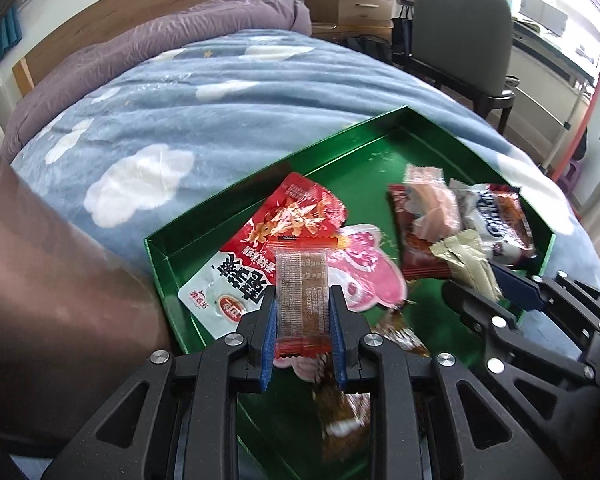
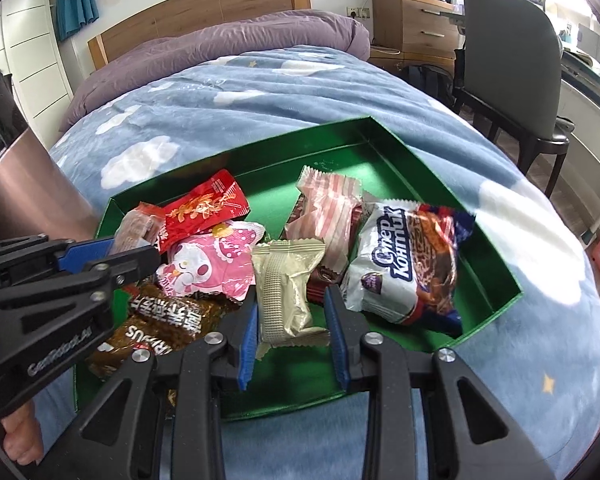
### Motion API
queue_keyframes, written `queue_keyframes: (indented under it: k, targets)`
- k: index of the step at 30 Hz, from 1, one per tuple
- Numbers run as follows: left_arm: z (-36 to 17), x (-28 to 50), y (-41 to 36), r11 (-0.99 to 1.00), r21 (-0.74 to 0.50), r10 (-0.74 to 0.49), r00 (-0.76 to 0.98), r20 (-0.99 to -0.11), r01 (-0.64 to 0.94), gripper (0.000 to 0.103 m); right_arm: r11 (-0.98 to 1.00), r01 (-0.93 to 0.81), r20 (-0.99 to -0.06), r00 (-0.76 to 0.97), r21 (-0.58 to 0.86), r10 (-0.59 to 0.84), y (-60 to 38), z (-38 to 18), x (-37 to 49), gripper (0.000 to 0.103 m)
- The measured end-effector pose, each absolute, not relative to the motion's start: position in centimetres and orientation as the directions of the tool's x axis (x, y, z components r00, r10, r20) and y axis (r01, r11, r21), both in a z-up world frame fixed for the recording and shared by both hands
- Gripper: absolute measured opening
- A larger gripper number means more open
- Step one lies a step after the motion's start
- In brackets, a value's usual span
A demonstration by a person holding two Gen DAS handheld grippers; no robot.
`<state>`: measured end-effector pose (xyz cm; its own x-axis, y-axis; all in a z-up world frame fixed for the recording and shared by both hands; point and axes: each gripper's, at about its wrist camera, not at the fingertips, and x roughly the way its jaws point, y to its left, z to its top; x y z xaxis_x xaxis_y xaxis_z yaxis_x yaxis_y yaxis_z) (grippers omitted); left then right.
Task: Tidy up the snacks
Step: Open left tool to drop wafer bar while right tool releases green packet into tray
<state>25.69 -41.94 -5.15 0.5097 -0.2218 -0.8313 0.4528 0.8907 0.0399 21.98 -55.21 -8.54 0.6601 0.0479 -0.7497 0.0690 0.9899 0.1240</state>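
Here, the left tool [image 1: 303, 322] pinched a small brown snack bar [image 1: 302, 300] over the green tray [image 2: 496, 280] (on the bed [image 2: 260, 92]), while the right tool [image 2: 292, 334] pinched a beige snack pack [image 2: 284, 288] there.

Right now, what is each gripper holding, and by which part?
Left gripper: the slim brown snack bar, pinched across its lower half. Right gripper: the beige wafer packet, clamped by its long sides.

Bed [image 2: 284, 92] under blue cloud-print blanket [image 2: 240, 120]; green tray [image 2: 496, 300] directly on blanket, purple duvet [image 2: 236, 40] at headboard end.
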Motion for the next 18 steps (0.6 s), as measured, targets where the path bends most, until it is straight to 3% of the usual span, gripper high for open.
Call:
queue_keyframes:
  k: [11, 18]
  targets:
    - [-6.9, 27.2, -41.9, 0.912, 0.021, -0.201, 0.492, -0.847, 0.409, 0.022, 0.993, 0.059, -0.759, 0.65, 0.099, 0.037, -55.2, -9.9, 22.0, 0.02]
    - [-6.7, 26.8, -42.4, 0.91, 0.062, -0.174, 0.514, -0.84, 0.41, 0.046, 0.992, 0.064, -0.754, 0.656, 0.112, 0.043, -55.6, -9.6, 21.5, 0.023]
